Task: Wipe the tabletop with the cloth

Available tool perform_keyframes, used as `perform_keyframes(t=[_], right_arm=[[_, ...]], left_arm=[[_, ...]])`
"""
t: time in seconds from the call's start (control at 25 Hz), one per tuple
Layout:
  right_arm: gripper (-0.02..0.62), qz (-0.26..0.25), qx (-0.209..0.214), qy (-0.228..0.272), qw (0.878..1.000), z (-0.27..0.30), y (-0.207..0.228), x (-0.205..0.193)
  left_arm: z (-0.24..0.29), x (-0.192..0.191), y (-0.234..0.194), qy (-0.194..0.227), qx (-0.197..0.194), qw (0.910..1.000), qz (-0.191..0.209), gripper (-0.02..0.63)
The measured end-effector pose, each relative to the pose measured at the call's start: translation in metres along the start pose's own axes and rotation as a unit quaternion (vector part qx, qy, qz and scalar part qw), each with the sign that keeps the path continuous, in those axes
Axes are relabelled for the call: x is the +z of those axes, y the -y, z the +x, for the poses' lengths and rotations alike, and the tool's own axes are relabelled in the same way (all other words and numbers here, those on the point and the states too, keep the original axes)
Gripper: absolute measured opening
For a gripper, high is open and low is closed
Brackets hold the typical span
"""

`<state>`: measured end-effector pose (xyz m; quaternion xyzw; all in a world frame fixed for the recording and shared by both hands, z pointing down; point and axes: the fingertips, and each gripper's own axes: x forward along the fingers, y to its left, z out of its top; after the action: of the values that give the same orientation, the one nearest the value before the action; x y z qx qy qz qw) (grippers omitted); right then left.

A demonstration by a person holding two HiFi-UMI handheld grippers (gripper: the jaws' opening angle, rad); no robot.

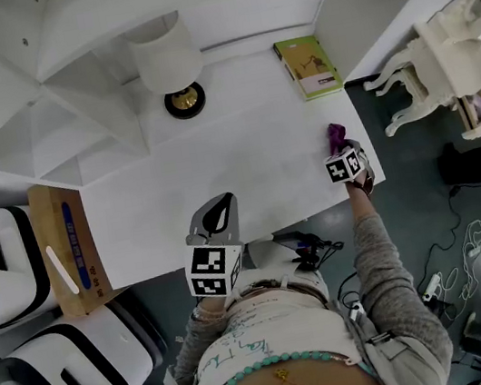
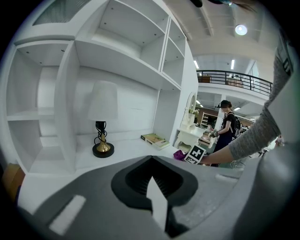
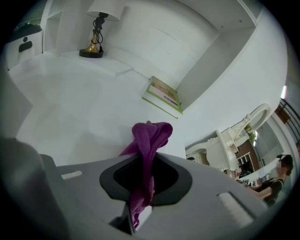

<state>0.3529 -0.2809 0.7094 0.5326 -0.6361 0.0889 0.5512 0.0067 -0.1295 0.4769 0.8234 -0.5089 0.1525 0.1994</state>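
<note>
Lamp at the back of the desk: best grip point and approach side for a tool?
I'd take the lamp by its thin black stem, between the wide shade and the flat gold base. Come in level from the front: shelf walls stand close behind and beside it.

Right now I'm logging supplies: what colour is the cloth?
The cloth is purple, clearest in the right gripper view.

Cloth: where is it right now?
The cloth is clamped in the right gripper at the tabletop's right edge in the head view, nearer the person than the green book.
</note>
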Motion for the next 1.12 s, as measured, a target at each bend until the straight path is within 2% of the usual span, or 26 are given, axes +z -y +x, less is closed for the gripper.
perform_keyframes(t=[1.12], right_arm=[[0.069,-0.019,0.016,0.010,1.000,-0.029,-0.064,0.024]], left_arm=[[-0.037,-0.006,-0.024,0.009,-0.003,0.9999,0.003,0.002]])
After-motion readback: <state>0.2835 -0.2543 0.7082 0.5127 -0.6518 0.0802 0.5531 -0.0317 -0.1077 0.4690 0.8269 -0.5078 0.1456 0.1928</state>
